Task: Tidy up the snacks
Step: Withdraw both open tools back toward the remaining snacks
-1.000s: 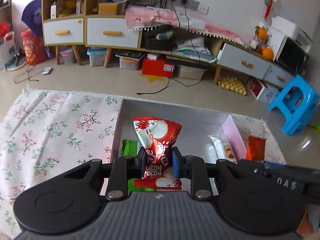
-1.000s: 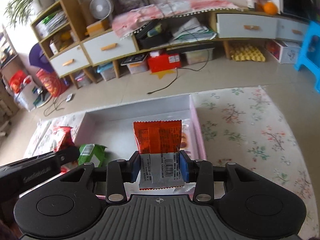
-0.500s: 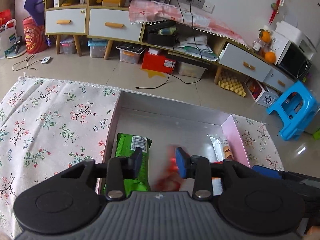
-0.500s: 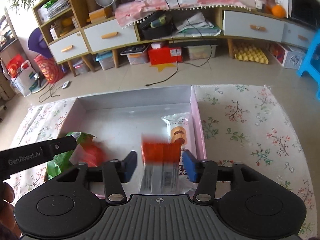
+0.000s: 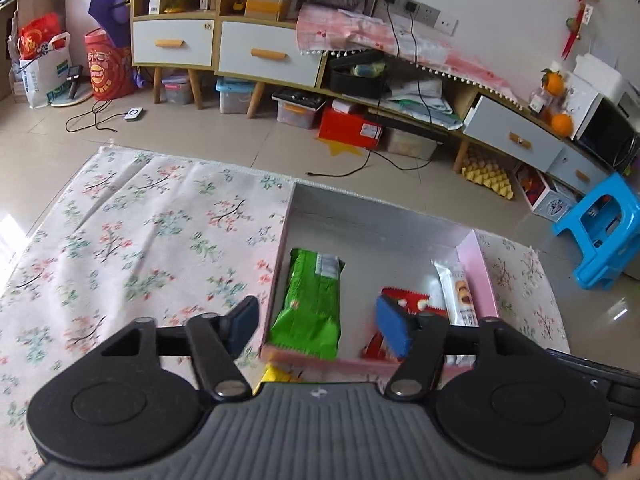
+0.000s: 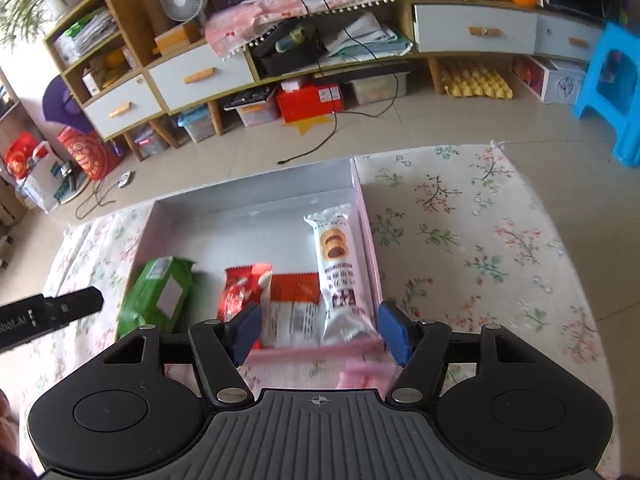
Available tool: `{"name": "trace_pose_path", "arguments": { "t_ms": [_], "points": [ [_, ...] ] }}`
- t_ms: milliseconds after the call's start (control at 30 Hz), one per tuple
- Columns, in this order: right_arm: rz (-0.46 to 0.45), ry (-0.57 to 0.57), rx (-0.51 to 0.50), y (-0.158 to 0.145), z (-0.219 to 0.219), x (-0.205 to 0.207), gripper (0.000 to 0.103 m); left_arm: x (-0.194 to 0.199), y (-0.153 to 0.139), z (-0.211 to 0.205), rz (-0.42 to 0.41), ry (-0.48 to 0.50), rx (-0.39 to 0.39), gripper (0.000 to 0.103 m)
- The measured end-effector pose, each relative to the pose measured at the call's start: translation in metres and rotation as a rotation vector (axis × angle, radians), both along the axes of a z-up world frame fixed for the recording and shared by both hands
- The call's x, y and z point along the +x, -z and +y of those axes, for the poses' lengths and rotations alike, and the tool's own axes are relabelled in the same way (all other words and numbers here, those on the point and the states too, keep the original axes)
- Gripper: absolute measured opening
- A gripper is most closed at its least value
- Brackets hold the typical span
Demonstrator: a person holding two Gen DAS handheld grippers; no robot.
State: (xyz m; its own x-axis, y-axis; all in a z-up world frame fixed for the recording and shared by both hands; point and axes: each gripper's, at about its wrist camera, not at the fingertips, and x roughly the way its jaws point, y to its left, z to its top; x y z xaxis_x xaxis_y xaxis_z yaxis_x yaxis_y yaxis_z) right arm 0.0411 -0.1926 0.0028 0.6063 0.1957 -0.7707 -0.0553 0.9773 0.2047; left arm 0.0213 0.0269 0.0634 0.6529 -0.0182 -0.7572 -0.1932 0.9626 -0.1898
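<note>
Lying in box (image 6: 256, 196), four snacks (image 6: 335, 268), seemingly released.

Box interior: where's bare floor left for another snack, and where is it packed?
Free: the far half of the box, between its back wall and the packets. Crowded: the near edge, where the green packet, red packet, orange packet and biscuit pack lie side by side.

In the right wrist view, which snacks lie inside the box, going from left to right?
green packet → red packet → orange packet → white biscuit packet
</note>
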Motion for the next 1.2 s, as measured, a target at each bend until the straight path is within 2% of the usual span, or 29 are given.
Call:
{"name": "trace_pose_path", "arguments": {
  "t_ms": [233,367,467,567,633,733,867,1100,1200],
  "points": [
    [0.104,0.056,0.083,-0.006,-0.015,-0.03,0.077,-0.032,0.006,0.012,0.075,-0.031,0.009,0.068],
    [0.06,0.068,0.121,-0.016,-0.02,-0.057,0.081,-0.049,0.006,0.02,0.091,-0.053,-0.042,0.071],
    [0.085,0.09,0.114,-0.01,-0.023,-0.067,0.083,-0.05,0.004,0.018,0.074,-0.049,-0.036,0.077],
    [0.112,0.087,0.129,-0.004,-0.026,-0.062,0.083,-0.047,0.011,0.012,0.055,-0.027,0.032,0.082],
    [0.115,0.105,0.092,0.0,-0.027,-0.059,0.083,-0.043,0.021,0.011,0.099,-0.017,0.057,0.081],
    [0.126,0.108,0.081,0.007,-0.032,-0.056,0.083,-0.042,0.031,0.014,0.121,0.001,0.027,0.081],
    [0.143,0.115,0.066,0.014,-0.037,-0.049,0.083,-0.042,0.037,0.014,0.134,0.025,0.05,0.082],
    [0.199,0.105,0.051,0.031,-0.033,-0.037,0.083,-0.04,0.046,0.012,0.17,0.039,0.032,0.083],
    [0.214,0.096,0.019,0.038,-0.029,-0.034,0.083,-0.037,0.047,0.009,0.166,0.048,0.054,0.083]
  ]
}}
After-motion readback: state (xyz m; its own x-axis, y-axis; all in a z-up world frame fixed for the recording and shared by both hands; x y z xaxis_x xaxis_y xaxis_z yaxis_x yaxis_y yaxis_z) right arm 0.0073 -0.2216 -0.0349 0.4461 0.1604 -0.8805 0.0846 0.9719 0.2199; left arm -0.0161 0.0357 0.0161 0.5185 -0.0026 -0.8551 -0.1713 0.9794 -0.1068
